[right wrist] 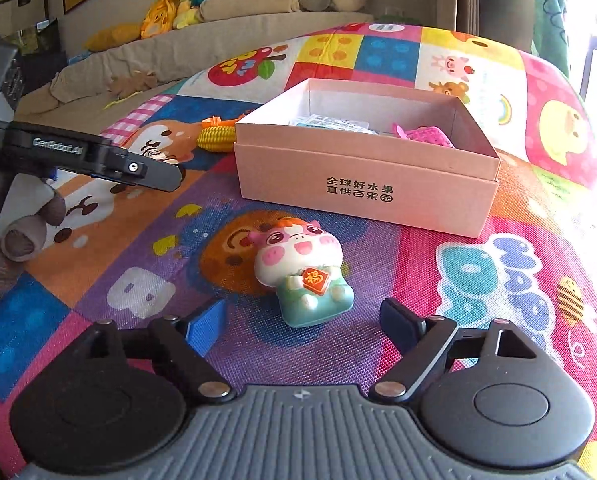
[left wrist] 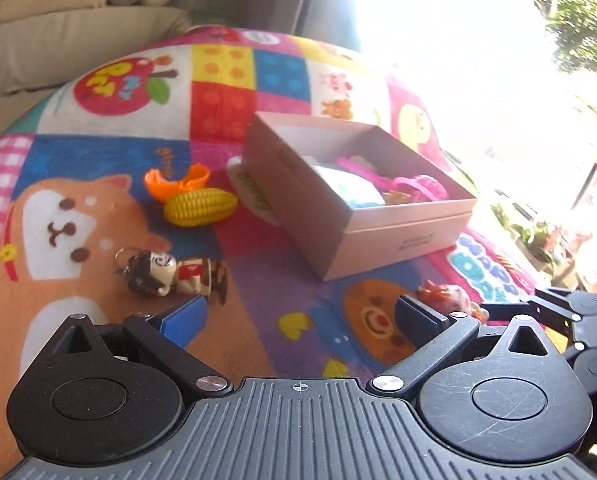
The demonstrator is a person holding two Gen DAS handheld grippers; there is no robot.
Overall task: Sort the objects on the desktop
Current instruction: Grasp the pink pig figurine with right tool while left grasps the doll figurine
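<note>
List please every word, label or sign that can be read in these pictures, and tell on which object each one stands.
"全球好水果 直供百果园": pink box, front wall.
"GenRobot.AI": side of the left tool.
"福": red tag on the pig figurine.
"MY PET": apple picture on the play mat, blurred, read with doubt.
Print on the box wall in the left wrist view: too blurred.
Green label beside the box: unreadable.

Pink box (right wrist: 362, 168), yellow corn (left wrist: 200, 206)

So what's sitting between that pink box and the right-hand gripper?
Only the cow figurine, lying on the mat just ahead of the open right gripper, short of the pink box; right wrist view.
</note>
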